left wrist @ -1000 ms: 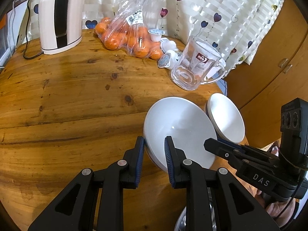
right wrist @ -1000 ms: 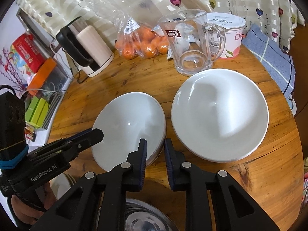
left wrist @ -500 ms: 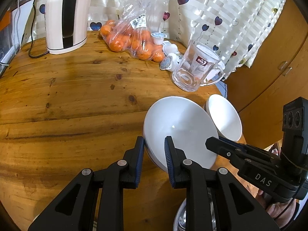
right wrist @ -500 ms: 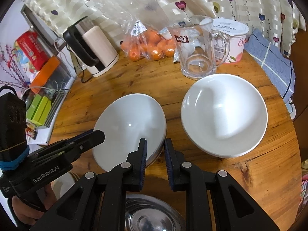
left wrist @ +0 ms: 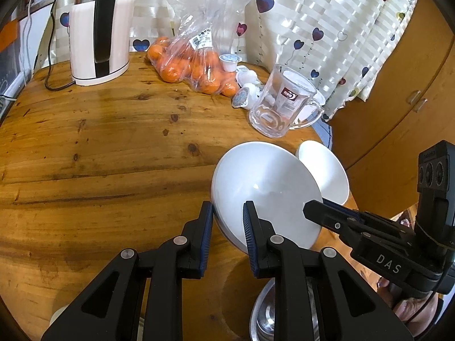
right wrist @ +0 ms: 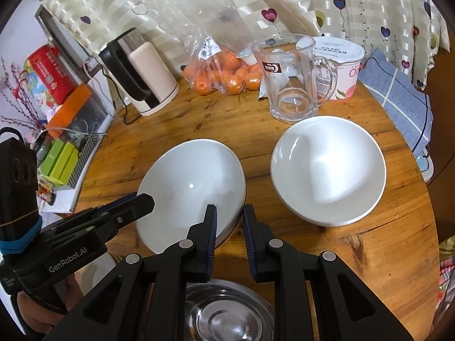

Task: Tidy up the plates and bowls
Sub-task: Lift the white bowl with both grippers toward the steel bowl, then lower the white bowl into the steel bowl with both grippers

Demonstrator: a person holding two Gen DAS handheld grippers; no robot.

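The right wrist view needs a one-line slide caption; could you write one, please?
Both grippers, left and right, grip a tilted white bowl beside a second bowl.

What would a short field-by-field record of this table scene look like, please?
surface: round wooden table
held item: white bowl, tilted, its rim clamped on two sides
left tool: shut on the white bowl's rim
right tool: shut on the rim at the opposite side
other dishes: second white bowl resting on the table beside it; steel bowl at the near edge, below the tools
background: glass mug, kettle, bag of oranges
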